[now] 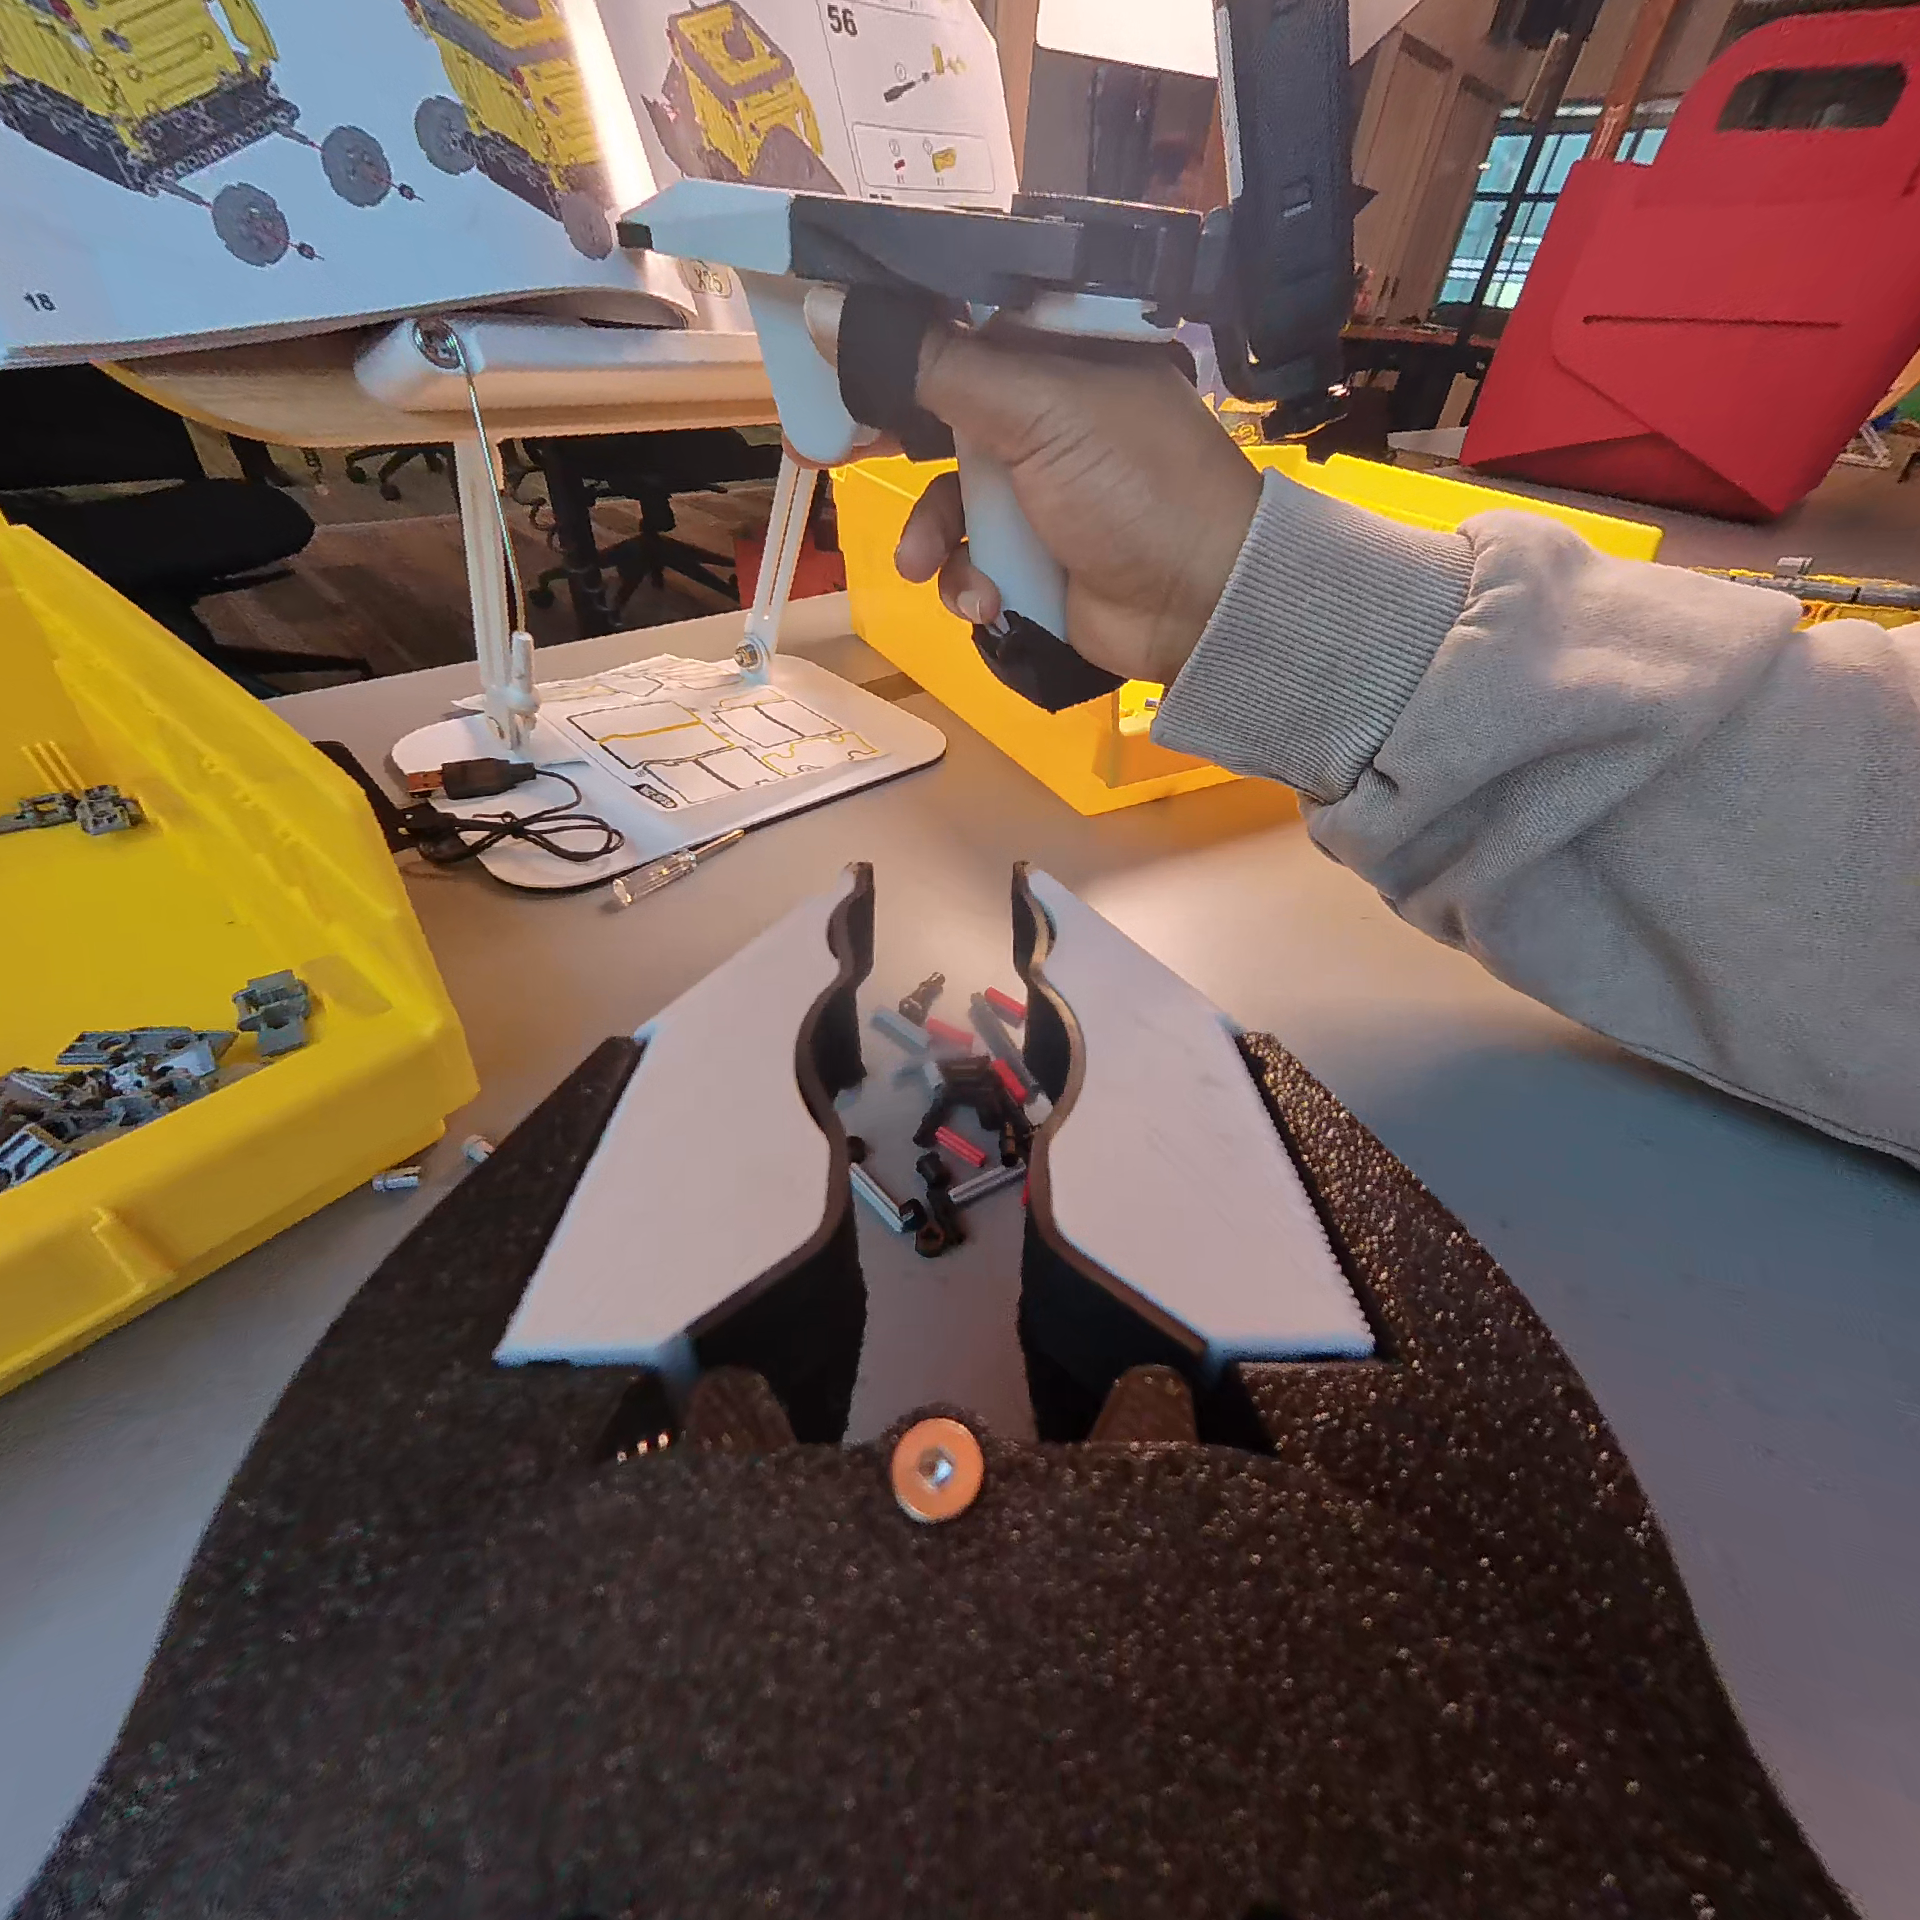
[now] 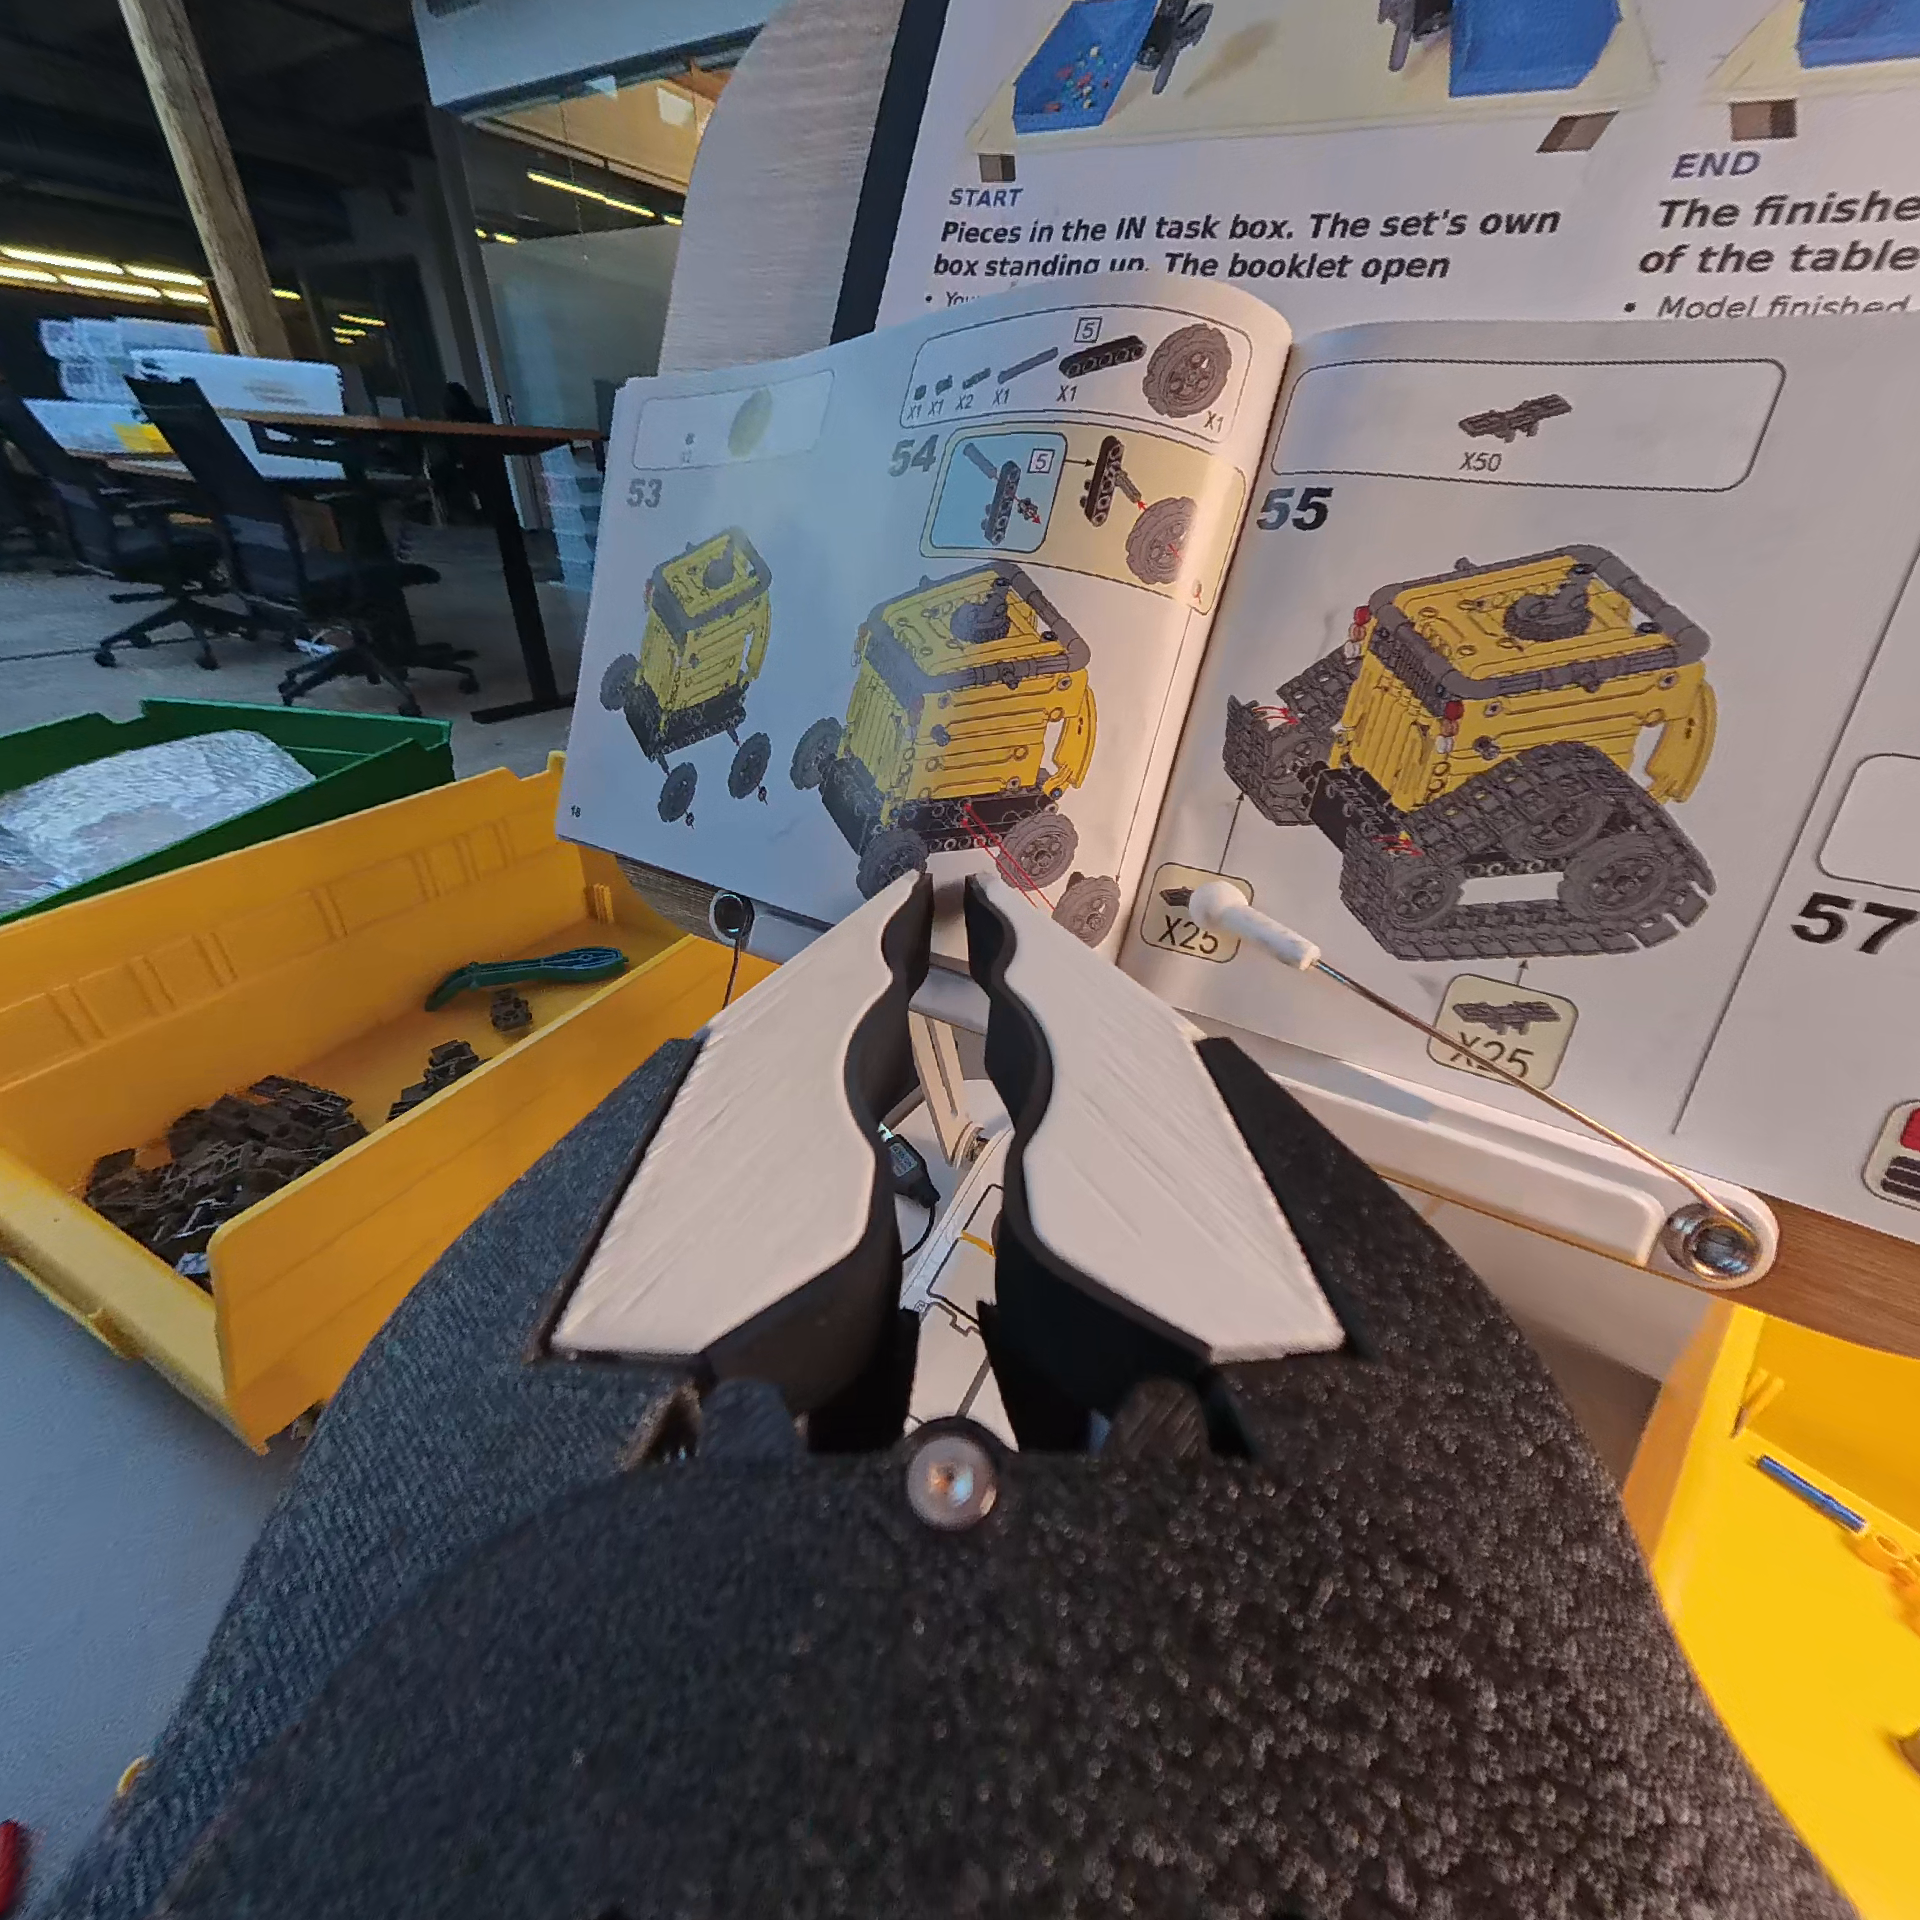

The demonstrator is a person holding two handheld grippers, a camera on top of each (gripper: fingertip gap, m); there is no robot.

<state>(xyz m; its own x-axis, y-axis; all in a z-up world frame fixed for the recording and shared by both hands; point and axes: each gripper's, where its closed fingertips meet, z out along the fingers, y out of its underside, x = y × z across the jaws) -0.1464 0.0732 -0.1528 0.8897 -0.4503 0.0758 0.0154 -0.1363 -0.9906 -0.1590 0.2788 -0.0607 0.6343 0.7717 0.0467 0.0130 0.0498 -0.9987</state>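
On the grey table (image 1: 1299,935), nearest the left wrist camera, the left gripper (image 1: 942,883) hovers with its two fingers parted, holding nothing; a loose cluster of small red, grey and black pins (image 1: 961,1101) lies on the surface between and beneath them, too tangled to count. Two stray grey pins (image 1: 431,1166) lie beside the left yellow bin (image 1: 239,1195), which holds grey pieces. Farther on: one screwdriver (image 1: 677,865), one black USB cable (image 1: 509,821), the white stand (image 1: 831,743). A second yellow bin (image 1: 1049,717) sits behind a hand (image 1: 1081,520) gripping the right gripper's handle. In the right wrist view, the right gripper (image 2: 948,888) is raised, its fingers nearly together with only a narrow gap, empty, pointed at the open instruction booklet (image 2: 1039,644); one green bin (image 2: 260,738) stands beyond.
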